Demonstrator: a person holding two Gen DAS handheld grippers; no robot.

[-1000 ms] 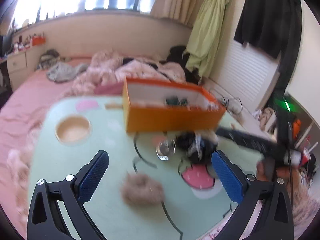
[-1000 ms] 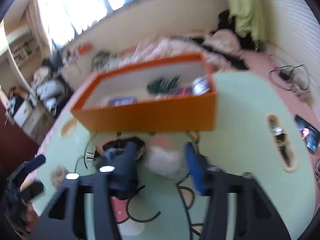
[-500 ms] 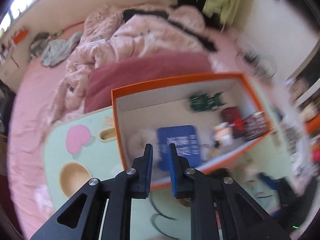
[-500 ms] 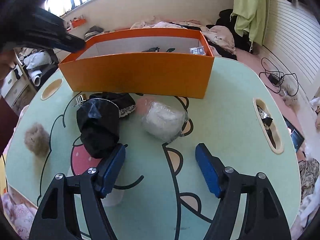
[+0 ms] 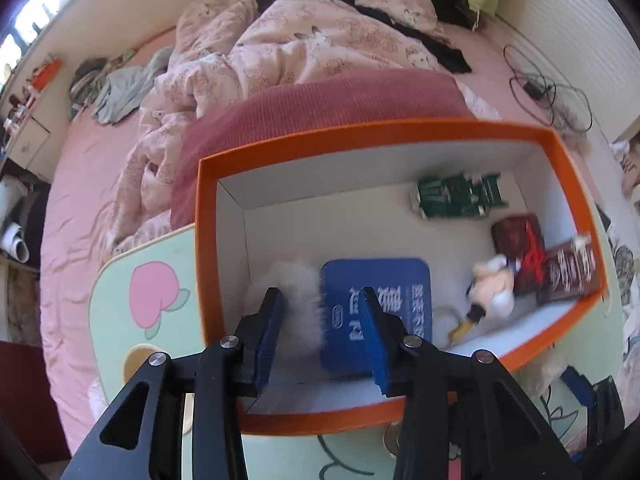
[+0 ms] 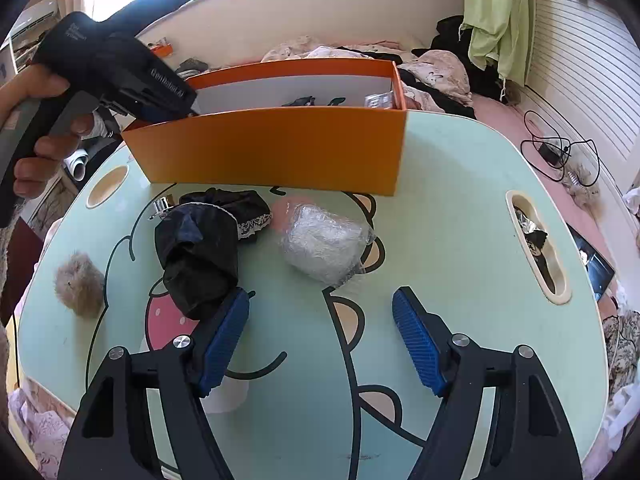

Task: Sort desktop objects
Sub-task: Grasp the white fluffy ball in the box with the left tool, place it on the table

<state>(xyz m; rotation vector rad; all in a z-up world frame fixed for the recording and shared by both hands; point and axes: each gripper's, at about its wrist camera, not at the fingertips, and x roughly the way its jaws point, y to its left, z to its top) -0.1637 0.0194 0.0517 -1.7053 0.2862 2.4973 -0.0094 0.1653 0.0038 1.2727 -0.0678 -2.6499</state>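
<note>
Fingers of the left gripper are parting over the orange box, dropping a white pompom inside, while the right gripper is hovering spread before it, needing a fresh pick.

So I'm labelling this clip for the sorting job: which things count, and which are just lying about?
Part of the job:
orange box
white fluffy ball between the left tongs
black cloth bundle
plastic-wrapped packet
brown fur ball
right tongs, open

Lying about:
pink quilt
green garment
cables
</note>
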